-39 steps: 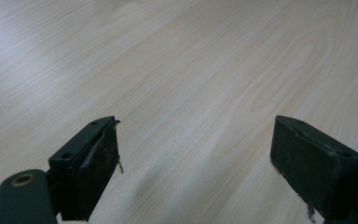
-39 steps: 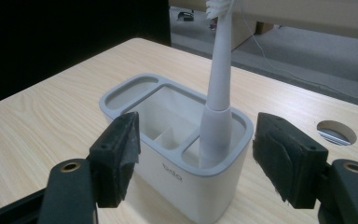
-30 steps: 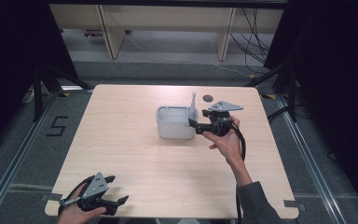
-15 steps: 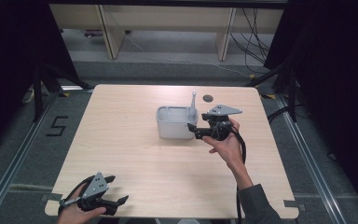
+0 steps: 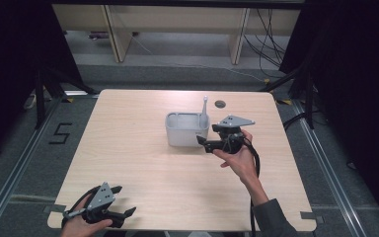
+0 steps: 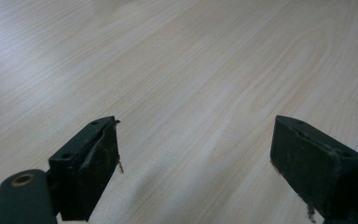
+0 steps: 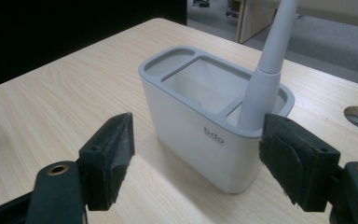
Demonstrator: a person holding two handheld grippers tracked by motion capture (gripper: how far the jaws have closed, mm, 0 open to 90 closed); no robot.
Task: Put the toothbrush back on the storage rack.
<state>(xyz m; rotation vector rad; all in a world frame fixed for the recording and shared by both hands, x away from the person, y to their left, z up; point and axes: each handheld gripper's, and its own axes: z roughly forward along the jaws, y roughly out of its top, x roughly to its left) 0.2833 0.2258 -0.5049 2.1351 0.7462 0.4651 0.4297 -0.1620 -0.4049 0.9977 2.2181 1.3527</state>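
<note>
Your right tongs (image 7: 196,163) stood wide open and empty before the light, stiff holder (image 7: 200,135) with its slim, smooth brush (image 7: 265,79), best gripped low on its handle, while your left tongs (image 6: 196,172) stood open too, holding nothing.

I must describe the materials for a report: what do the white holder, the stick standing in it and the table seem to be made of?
Holder: probably matte plastic, with smooth moulded walls and a grey rim. Stick: likely plastic, pale and slightly glossy. Table: light wood or wood-look laminate, with visible grain.

I'm at a lab recording rig, not a home. My pale wood-grain table (image 5: 128,163) stands on grey carpet (image 5: 10,163) with a taped black number five (image 5: 60,133), black curtains (image 5: 10,64) either side, loose black cables (image 5: 271,29) behind.
</note>
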